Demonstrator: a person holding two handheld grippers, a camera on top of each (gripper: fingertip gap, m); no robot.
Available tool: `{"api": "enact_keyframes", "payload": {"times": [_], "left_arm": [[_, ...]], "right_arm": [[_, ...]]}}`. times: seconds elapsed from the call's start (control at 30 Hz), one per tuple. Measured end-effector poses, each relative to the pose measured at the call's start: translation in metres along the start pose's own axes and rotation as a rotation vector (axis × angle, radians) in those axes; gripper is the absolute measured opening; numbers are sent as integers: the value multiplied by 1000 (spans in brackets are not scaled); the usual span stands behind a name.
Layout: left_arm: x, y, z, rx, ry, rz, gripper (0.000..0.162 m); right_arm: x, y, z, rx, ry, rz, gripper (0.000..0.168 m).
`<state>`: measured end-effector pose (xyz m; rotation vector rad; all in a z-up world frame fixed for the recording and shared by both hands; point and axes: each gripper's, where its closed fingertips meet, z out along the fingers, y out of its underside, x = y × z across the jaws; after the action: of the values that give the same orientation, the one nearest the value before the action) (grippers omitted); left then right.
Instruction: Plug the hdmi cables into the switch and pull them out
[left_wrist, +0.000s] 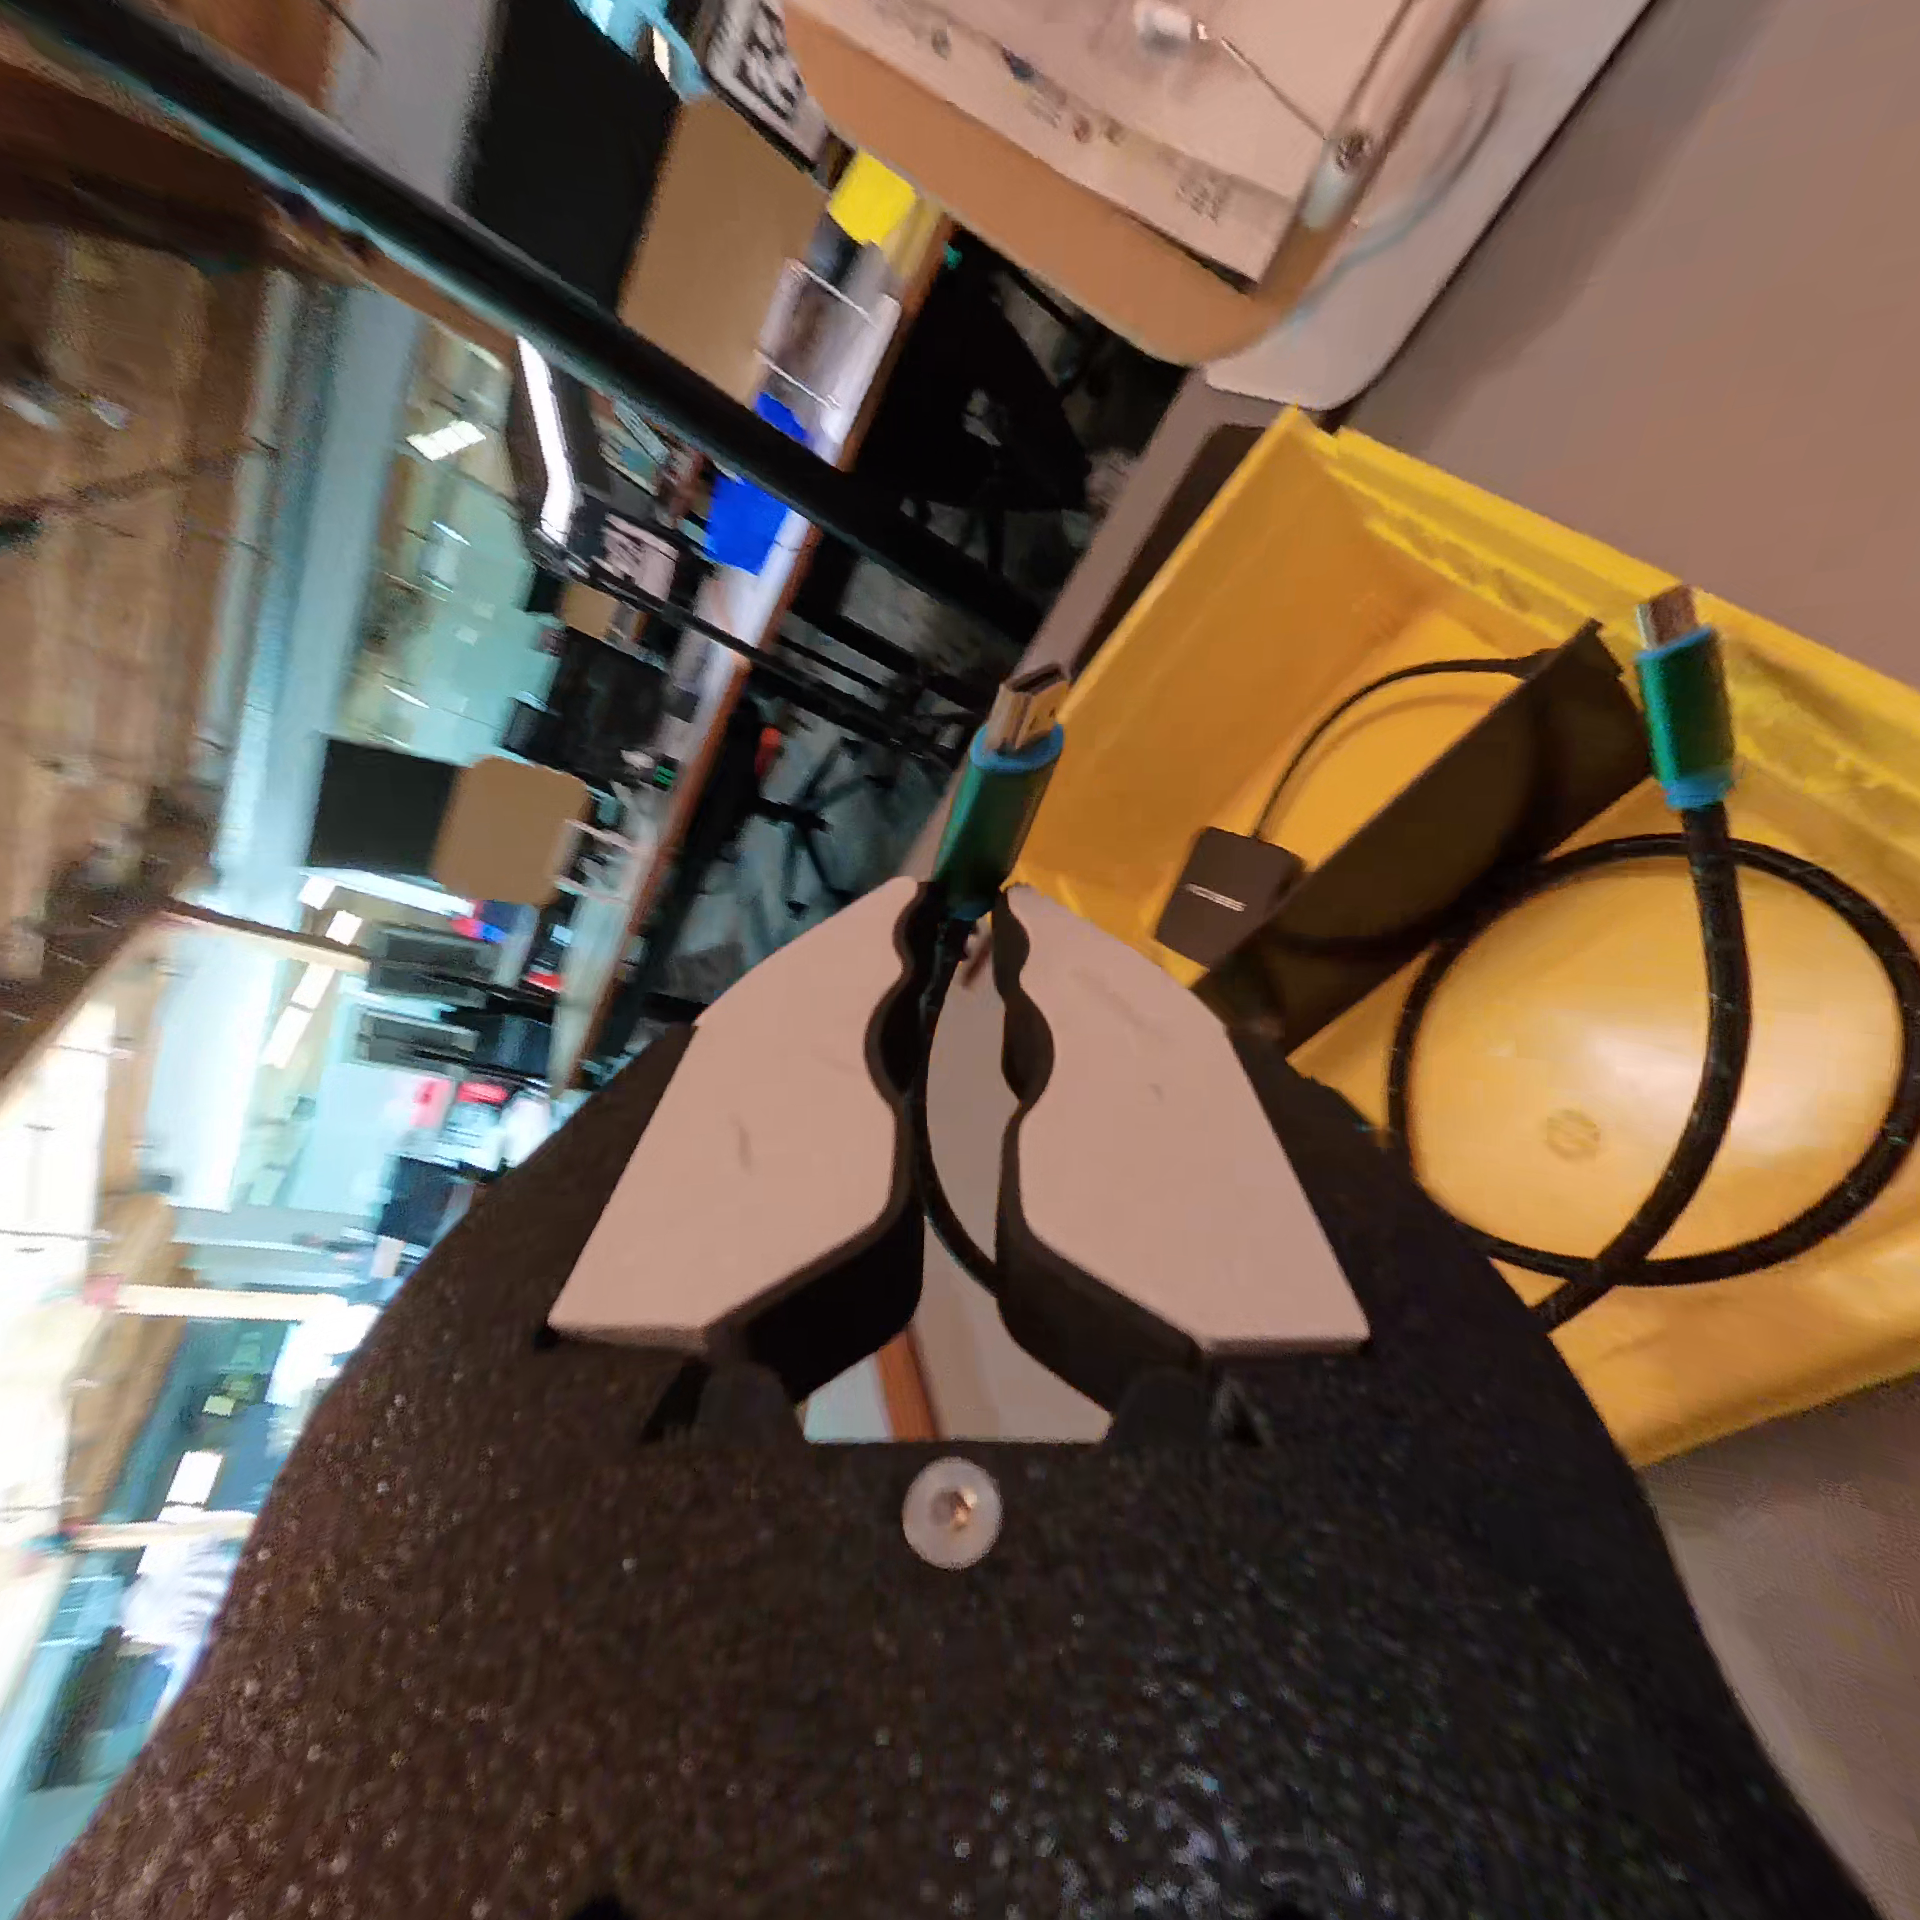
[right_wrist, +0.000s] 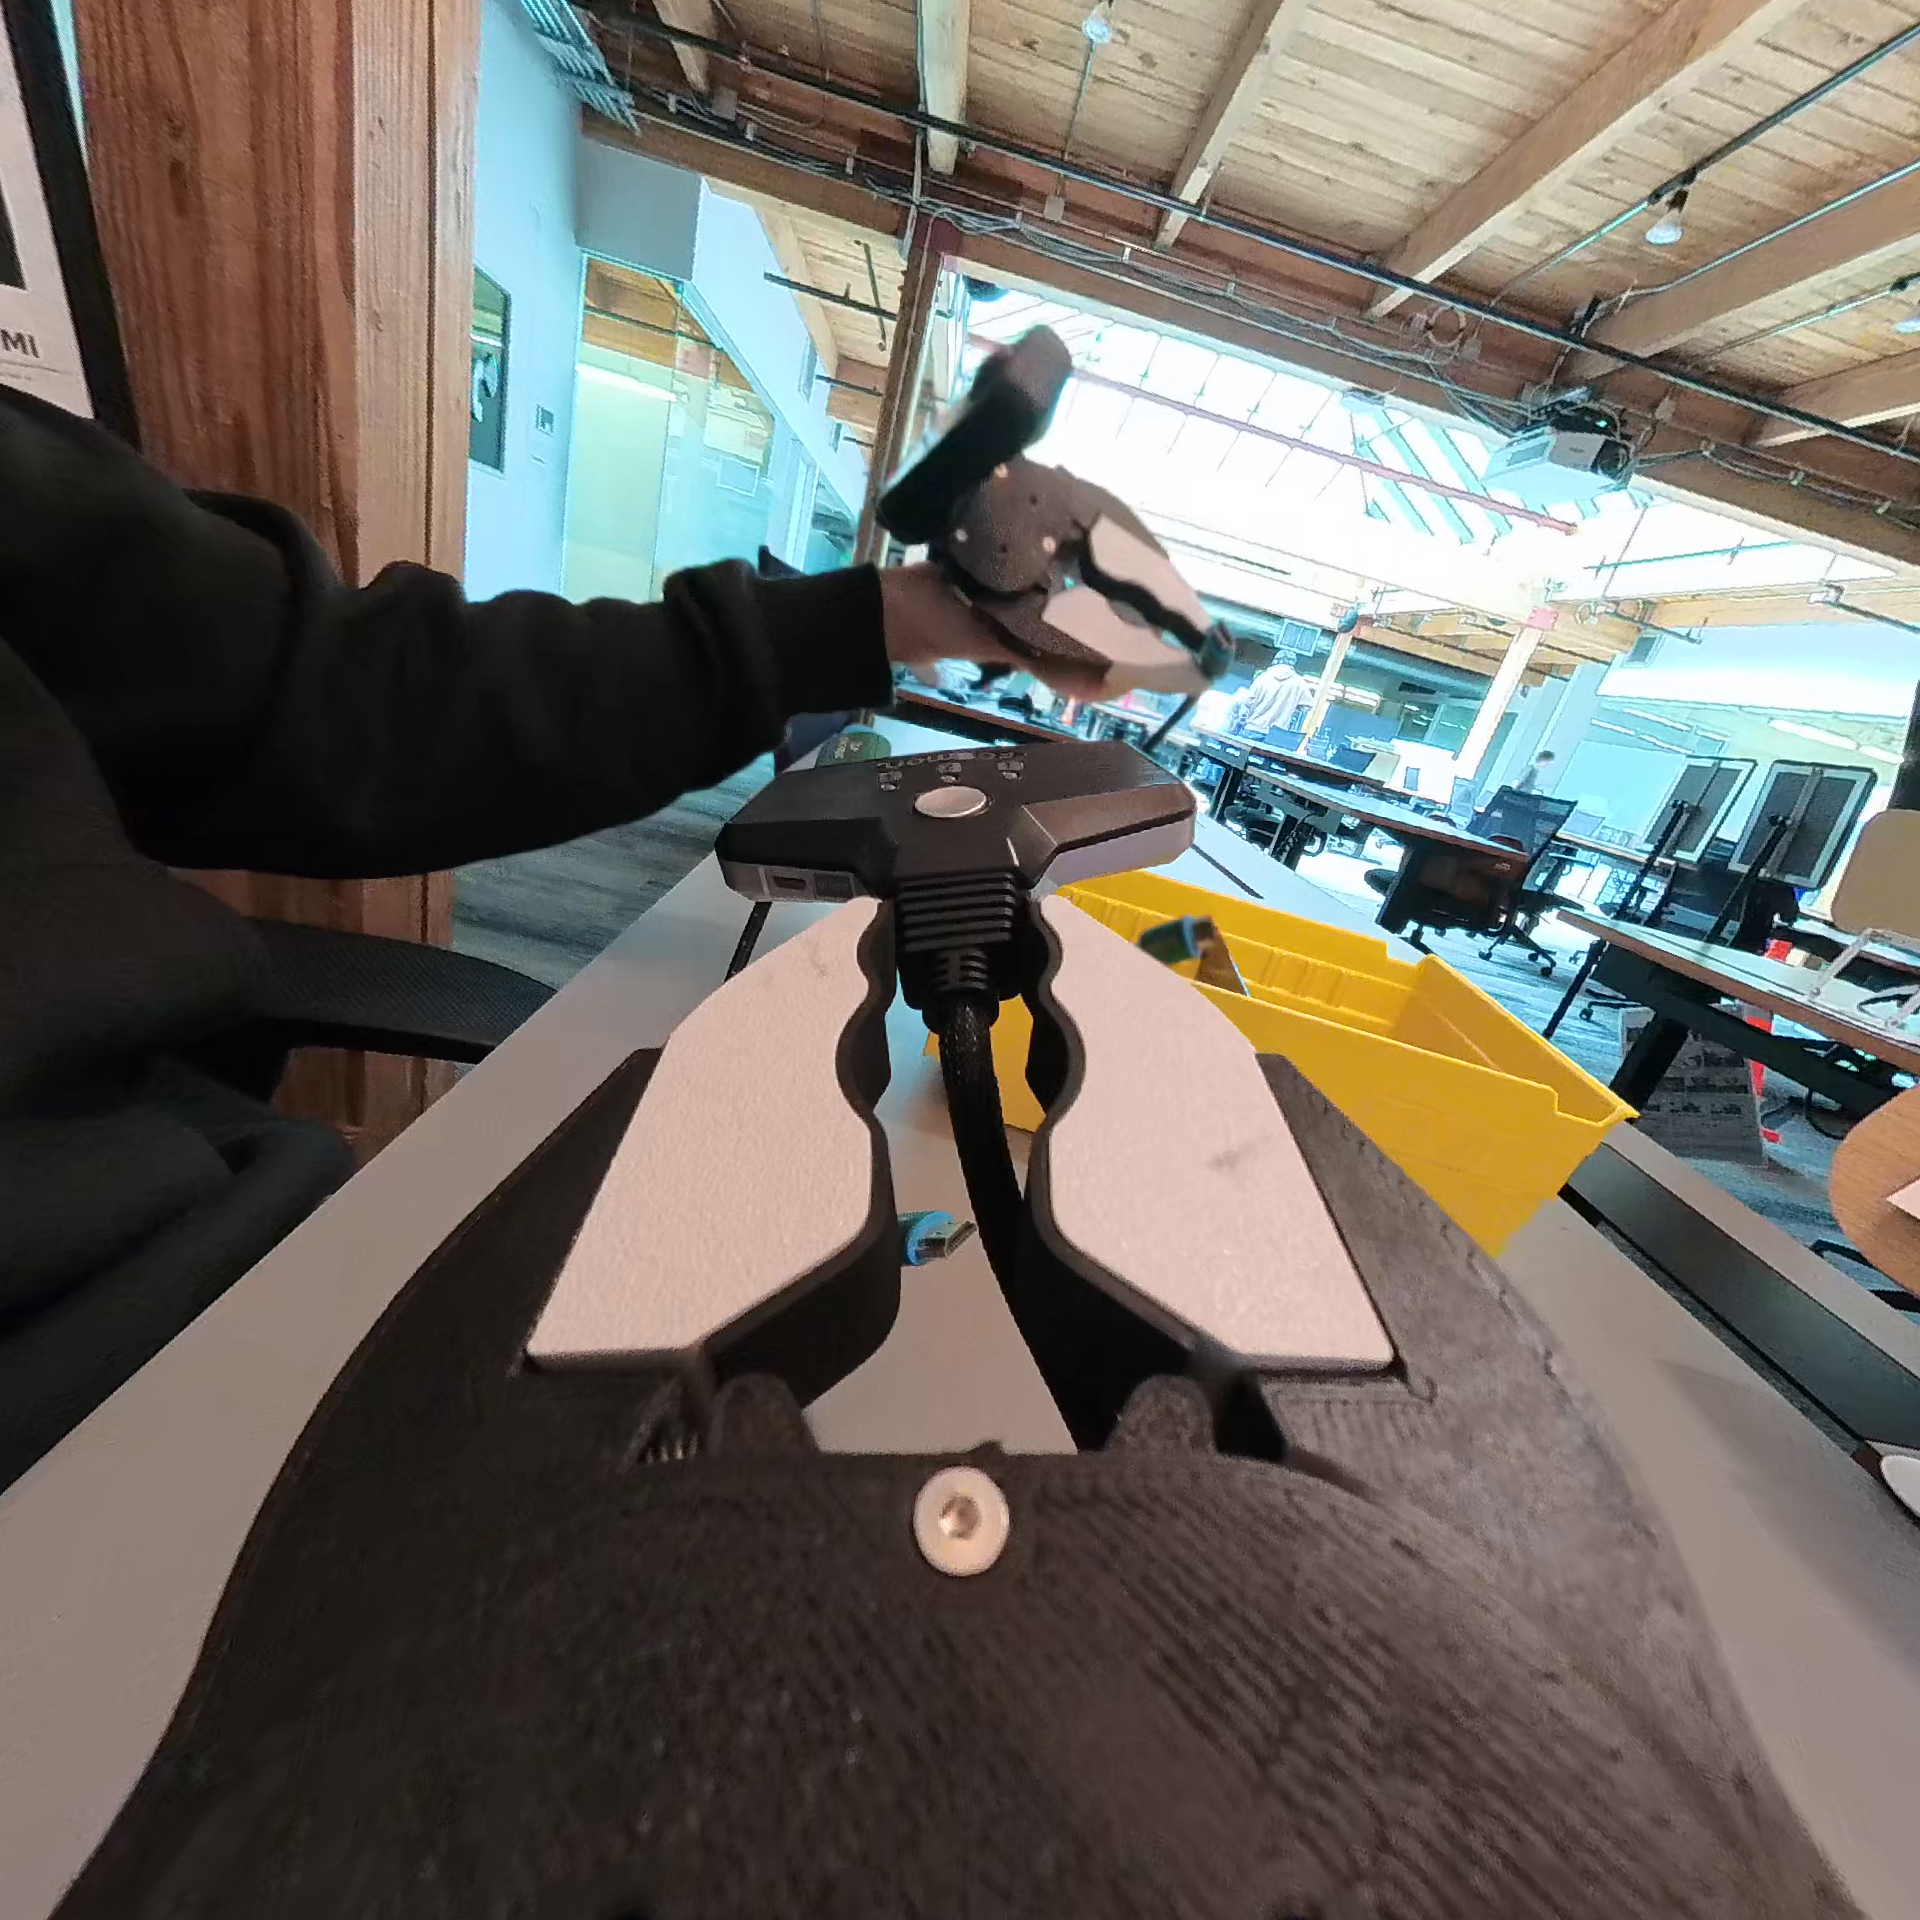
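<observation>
1. While the right hand-held gripper (right_wrist: 961, 935) clamps the switch (right_wrist: 956, 821) by its ribbed cable collar above the worktop (right_wrist: 582, 1049), insertion seems pending.
2. Farther off, the left hand-held gripper (left_wrist: 961, 914) pinches an hdmi cable (left_wrist: 992, 800) raised beside the yellow bin (left_wrist: 1164, 727); next, align plug with port.

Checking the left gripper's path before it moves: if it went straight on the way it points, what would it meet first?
Probably nothing near. The left gripper, shut on a green HDMI plug, points past the yellow bin's corner toward distant shelving; depth is unclear.
</observation>
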<state>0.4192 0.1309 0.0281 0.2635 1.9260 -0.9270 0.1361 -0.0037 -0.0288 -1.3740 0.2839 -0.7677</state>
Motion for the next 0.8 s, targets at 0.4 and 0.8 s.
{"api": "enact_keyframes", "payload": {"times": [0.4,0.8], "left_arm": [[-16,-68,-57,19,-173,176,9],[147,-96,-53,65,502,-234,9]], "right_arm": [[-5,-18,-14,85,-37,-26,23],[-2,-46,-34,236,-23,-17,23]]}}
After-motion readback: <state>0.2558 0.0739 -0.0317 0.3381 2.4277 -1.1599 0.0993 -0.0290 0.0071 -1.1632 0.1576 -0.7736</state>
